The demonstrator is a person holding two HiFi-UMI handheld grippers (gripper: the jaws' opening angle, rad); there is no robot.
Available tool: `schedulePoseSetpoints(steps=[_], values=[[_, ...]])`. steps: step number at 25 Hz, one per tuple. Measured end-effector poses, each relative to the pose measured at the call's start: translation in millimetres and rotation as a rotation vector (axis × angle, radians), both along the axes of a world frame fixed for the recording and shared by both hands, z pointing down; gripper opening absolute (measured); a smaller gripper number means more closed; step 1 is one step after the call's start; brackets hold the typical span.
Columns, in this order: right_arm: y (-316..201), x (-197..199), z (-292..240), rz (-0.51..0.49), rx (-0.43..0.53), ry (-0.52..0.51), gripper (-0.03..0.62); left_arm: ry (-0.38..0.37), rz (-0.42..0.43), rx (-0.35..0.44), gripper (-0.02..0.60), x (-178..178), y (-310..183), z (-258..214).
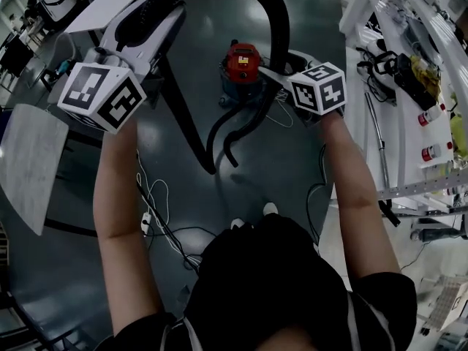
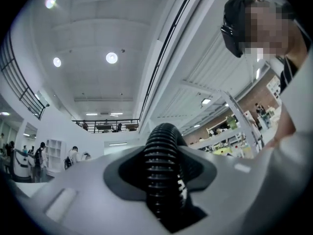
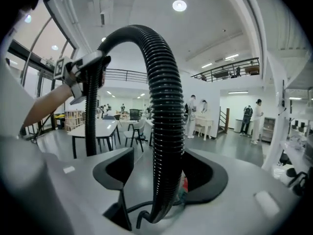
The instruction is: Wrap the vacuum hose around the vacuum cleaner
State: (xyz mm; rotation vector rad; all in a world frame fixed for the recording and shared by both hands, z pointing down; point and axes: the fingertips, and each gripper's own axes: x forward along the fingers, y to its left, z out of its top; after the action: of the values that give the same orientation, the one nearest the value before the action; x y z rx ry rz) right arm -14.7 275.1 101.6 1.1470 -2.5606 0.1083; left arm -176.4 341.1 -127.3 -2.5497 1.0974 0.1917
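Observation:
A red vacuum cleaner (image 1: 242, 63) stands on the dark floor ahead of me. Its black ribbed hose (image 1: 274, 20) arches high between my two grippers. My left gripper (image 1: 157, 17) is raised at the upper left and shut on the hose (image 2: 164, 170), which fills the space between its pads. My right gripper (image 1: 281, 63) is near the cleaner, with the hose (image 3: 164, 106) running up between its jaws. Those jaws stand open: a gap shows on the left, and the hose lies against the right pad (image 3: 208, 175). Below, the hose loops down (image 1: 219, 141) beside a straight black tube (image 1: 183, 108).
A white round table (image 1: 29, 159) is at the left and another white tabletop (image 1: 110, 9) lies behind the left gripper. A workbench with tools (image 1: 409, 72) runs along the right. Cables (image 1: 157, 218) trail over the floor near my feet.

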Motion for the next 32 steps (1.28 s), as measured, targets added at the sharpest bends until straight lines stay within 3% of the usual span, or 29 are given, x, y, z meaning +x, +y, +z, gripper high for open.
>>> schedulePoseSetpoints(steps=[4, 8, 11, 16, 23, 27, 32], values=[[10.3, -19.3, 2.9, -0.052, -0.037, -0.046, 0.384, 0.058, -0.016, -0.025, 0.169, 0.3, -19.0, -3.6], [18.0, -25.6, 13.7, -0.109, -0.090, -0.101, 0.404, 0.102, -0.030, -0.047, 0.170, 17.7, -36.8, 2.7], [16.9, -33.2, 18.6, -0.162, -0.106, -0.112, 0.472, 0.121, -0.050, -0.052, 0.170, 30.1, -54.2, 4.2], [-3.9, -29.8, 26.3, -0.189, -0.146, -0.167, 0.480, 0.115, -0.060, -0.047, 0.170, 59.1, -81.7, 7.8], [-22.4, -41.0, 33.3, -0.273, -0.168, -0.153, 0.497, 0.154, -0.074, -0.034, 0.170, 98.5, -122.1, 6.6], [-27.3, -45.3, 40.6, -0.320, -0.145, -0.138, 0.455, 0.127, -0.047, -0.011, 0.170, 125.4, -132.3, 0.2], [-44.5, -36.3, 37.9, -0.381, -0.164, -0.206, 0.453, 0.101, 0.028, 0.014, 0.170, 152.0, -137.3, -7.9]])
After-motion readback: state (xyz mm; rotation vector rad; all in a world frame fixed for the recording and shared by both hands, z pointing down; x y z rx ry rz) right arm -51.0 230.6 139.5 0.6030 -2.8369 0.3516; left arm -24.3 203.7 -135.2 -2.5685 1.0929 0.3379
